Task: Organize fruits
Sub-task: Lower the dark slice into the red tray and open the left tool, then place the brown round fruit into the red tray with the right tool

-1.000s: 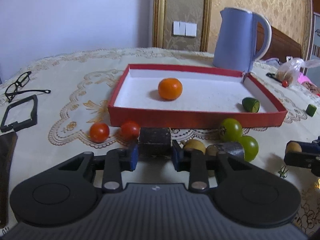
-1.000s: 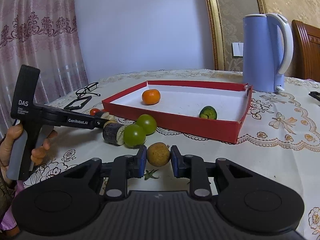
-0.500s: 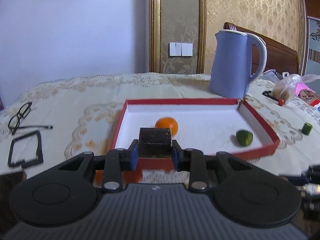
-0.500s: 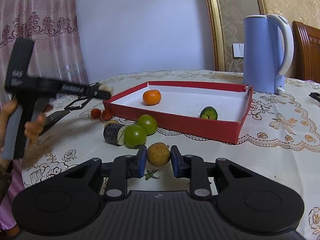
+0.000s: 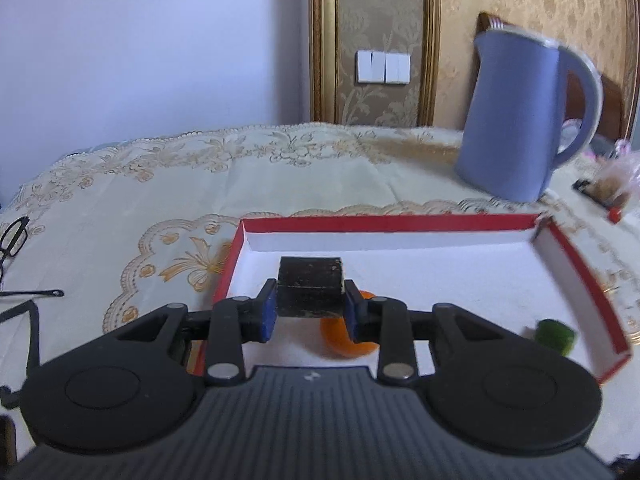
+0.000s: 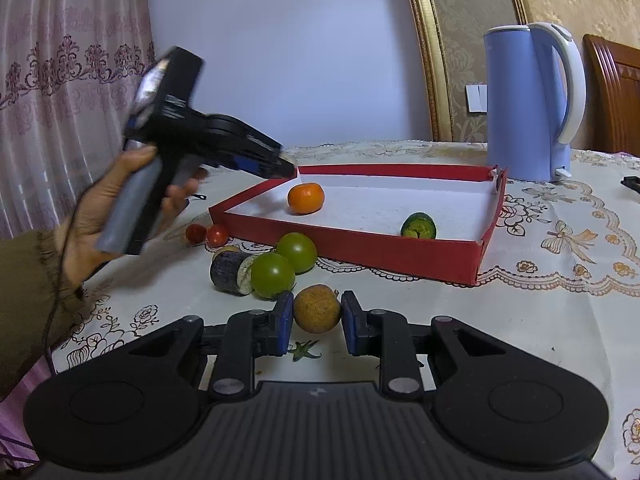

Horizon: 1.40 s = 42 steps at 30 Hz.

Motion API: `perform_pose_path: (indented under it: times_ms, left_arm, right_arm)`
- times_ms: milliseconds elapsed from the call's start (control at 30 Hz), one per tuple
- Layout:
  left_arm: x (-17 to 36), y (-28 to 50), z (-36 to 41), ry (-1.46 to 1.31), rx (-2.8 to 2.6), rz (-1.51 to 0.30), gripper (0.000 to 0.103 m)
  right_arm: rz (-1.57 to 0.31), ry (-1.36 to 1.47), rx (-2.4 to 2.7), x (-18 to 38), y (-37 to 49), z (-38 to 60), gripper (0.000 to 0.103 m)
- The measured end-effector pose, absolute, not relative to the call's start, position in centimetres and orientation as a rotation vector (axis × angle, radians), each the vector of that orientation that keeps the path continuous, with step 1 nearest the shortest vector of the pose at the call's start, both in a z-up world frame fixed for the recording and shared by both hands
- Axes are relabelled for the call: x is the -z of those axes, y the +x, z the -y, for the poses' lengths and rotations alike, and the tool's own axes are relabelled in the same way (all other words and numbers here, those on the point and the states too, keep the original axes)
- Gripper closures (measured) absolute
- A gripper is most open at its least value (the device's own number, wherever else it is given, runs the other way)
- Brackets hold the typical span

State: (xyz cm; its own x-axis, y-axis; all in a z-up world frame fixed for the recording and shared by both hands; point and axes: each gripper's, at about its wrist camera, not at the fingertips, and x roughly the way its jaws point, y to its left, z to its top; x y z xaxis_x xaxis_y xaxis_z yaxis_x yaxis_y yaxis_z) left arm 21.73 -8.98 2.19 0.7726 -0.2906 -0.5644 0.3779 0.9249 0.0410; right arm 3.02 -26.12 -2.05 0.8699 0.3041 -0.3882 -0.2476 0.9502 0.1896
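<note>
Dark chunk [image 5: 310, 286] clamped in left gripper [image 5: 310, 312], above red tray [image 5: 384, 223].
Right gripper [image 6: 316, 322] closed around brown fruit [image 6: 317, 309] on near tablecloth [image 6: 540, 312].

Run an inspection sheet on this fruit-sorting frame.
Surface: table under an embroidered cloth.
Job's things: red tray holds an orange and a green piece; two green tomatoes, two red tomatoes and a dark chunk lie outside it.
Clutter: kettle, glasses.
Grippers: left tool carries a dark block over the tray; right tool is around a brown fruit.
Cables: thin cord by the left sleeve.
Surroundings: curtain, wall, wooden chair.
</note>
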Motion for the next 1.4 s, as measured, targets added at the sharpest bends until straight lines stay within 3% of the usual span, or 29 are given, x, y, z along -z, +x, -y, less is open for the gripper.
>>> perform_pose_path:
  times_ms: [33,100,133,233,300,633,1067,1400]
  left_arm:
    - [-2.0,21.9,9.2,0.17,0.343,-0.581,0.053]
    - [-1.9,21.6,9.1,0.182,0.309,-0.566,0.032]
    - [-2.1,21.0,8.7,0.174,0.31,-0.544,0.024]
    - [-3.2,19.1,7.0,0.13,0.302,-0.509,0.017]
    - [-3.7,17.3,5.3,0.06,0.304,-0.501,0.003]
    - [-0.2,10.5,1.3,-0.079,0.2,-0.487,0.0]
    - [0.3,10.2,-1.1,-0.209,0.246,-0.493,0.0]
    - [0.8,11.2,-1.8,-0.273,0.278,-0.554,0.0]
  right_arm:
    - [-0.427,0.138,-0.29,2.1,3.0,26.2,0.078]
    - [-0.425,0.143,-0.288,2.0,3.0,26.2,0.078]
    - [-0.423,0.145,-0.288,2.0,2.9,26.3,0.078]
    - [-0.423,0.148,-0.288,2.0,3.0,26.3,0.078]
    - [-0.422,0.143,-0.284,2.0,2.9,26.2,0.078]
    - [-0.415,0.069,-0.204,1.8,2.7,25.1,0.078]
    - [-0.364,0.018,-0.172,-1.1,5.0,24.2,0.078]
    - [-0.396,-0.019,-0.095,-2.5,11.7,25.0,0.078]
